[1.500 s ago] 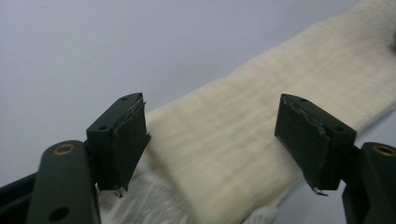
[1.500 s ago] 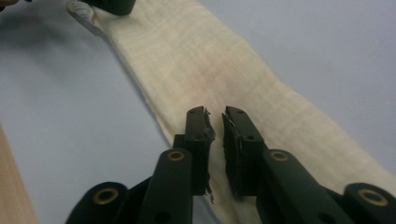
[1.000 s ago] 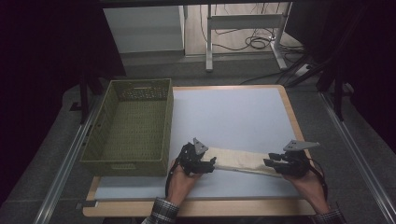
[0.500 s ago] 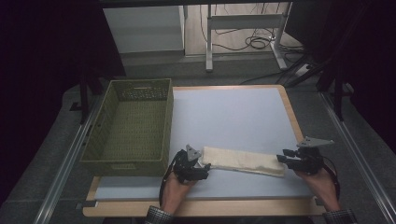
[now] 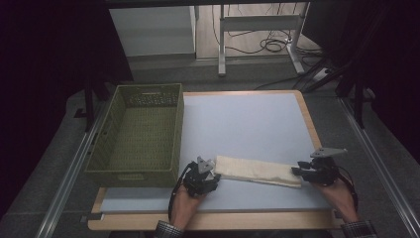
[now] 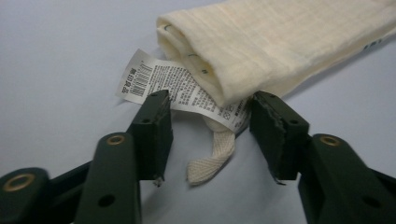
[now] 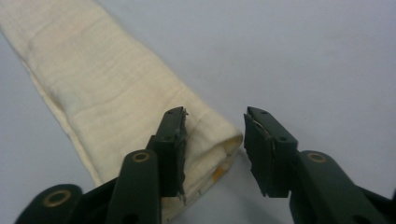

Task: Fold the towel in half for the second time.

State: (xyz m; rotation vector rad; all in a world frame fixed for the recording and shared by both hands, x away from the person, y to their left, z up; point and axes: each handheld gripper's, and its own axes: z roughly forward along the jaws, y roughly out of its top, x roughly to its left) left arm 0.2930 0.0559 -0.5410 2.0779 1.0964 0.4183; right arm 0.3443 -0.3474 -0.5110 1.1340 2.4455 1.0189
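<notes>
Near the front edge of the table point(image 5: 247, 114) lies a folded cream cloth point(image 5: 257, 171), a long strip lying crosswise. At its left end a white care label point(image 6: 187, 91) sticks out with a barcode and tiny print I honestly can't read, plus a woven hanging loop point(image 6: 212, 156) under it. The left gripper point(image 6: 208, 126) has just been closing; its jaws straddle the label and loop, not pinching yet. The right gripper point(image 7: 215, 140) sits parted around the cloth's other end. An olive plastic basket point(image 5: 141, 134) stands to the left.
</notes>
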